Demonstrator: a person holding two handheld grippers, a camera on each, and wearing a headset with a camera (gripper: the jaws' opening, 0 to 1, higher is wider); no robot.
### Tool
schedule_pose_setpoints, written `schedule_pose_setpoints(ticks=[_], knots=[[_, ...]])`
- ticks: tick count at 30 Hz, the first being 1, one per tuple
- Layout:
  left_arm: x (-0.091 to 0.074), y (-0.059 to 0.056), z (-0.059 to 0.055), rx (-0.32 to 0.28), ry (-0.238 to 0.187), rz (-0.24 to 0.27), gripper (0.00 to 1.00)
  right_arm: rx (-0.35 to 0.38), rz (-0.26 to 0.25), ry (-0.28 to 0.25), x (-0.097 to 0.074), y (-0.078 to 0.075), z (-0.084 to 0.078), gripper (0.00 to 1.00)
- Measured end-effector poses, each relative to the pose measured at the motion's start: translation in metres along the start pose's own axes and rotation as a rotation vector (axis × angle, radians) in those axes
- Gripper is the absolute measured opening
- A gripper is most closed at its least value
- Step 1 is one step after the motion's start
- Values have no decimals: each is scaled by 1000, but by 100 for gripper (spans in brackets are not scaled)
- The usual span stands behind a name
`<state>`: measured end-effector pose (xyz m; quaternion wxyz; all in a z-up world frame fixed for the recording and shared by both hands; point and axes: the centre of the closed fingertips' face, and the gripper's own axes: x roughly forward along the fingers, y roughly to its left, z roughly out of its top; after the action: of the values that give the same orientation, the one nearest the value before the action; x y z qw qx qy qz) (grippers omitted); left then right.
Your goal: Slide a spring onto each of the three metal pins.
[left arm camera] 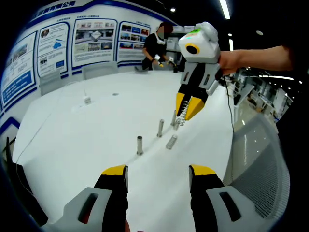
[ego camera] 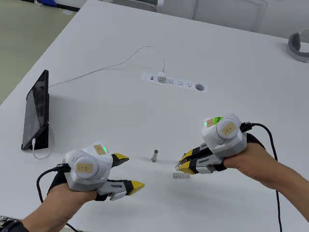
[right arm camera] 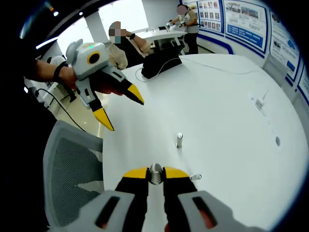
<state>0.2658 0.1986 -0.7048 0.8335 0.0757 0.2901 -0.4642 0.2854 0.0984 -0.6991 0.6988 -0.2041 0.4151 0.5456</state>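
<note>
Right gripper view: spring (right arm camera: 155,169) end-on, lengthwise in right hand-held gripper (right arm camera: 155,173)

We hold our left gripper (ego camera: 129,171) low and near, its jaws spread wide, pointing right. Our right gripper (ego camera: 184,162) points left and slightly down, its jaws pinched on a spring (right arm camera: 155,174). Both our wrists are level.

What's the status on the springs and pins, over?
Left claw open, empty. Right claw shut on a spring. Nearest pin upright, bare. Path clear; spare spring on table.
</note>
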Motion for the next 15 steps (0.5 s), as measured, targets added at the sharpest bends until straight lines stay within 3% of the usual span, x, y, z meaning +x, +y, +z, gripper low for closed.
schedule_pose_setpoints(ticks=[15], knots=[[-9,16,-8,-48,0,45,63,-22,-29,38,26,-30,15,13]])
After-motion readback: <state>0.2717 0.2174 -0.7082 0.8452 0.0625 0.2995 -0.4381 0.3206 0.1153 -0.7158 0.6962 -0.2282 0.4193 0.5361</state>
